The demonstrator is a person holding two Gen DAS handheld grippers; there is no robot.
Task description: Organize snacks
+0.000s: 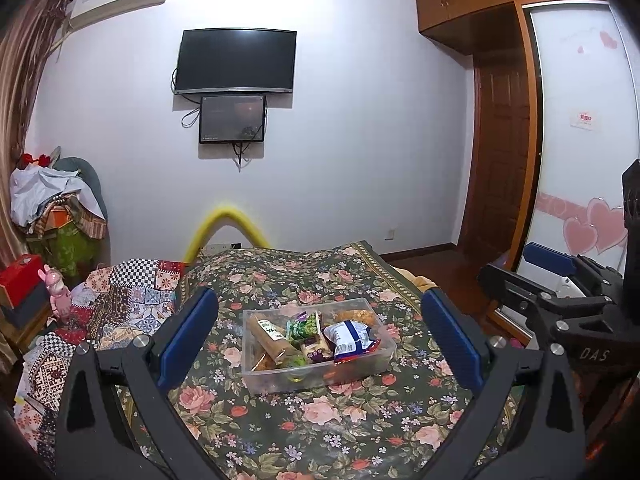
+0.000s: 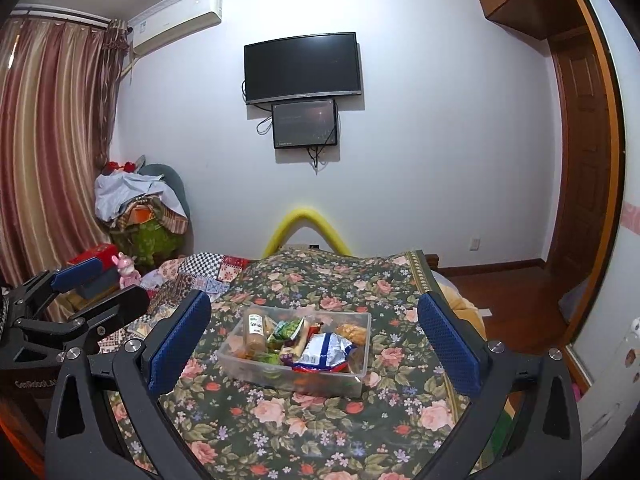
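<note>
1. Two grippers hover above the bed, both spread wide with nothing between their blue pads: the left gripper (image 1: 320, 340) and the right gripper (image 2: 316, 340).
2. A clear plastic box (image 1: 280, 380) sits on the floral bedspread (image 1: 320, 420), between each gripper's fingers in view but apart from them.
3. Inside lie snacks: a blue-and-white packet (image 1: 350, 338), a green packet (image 1: 304, 326) and a tan bottle (image 1: 272, 338) lying on its side.
</note>
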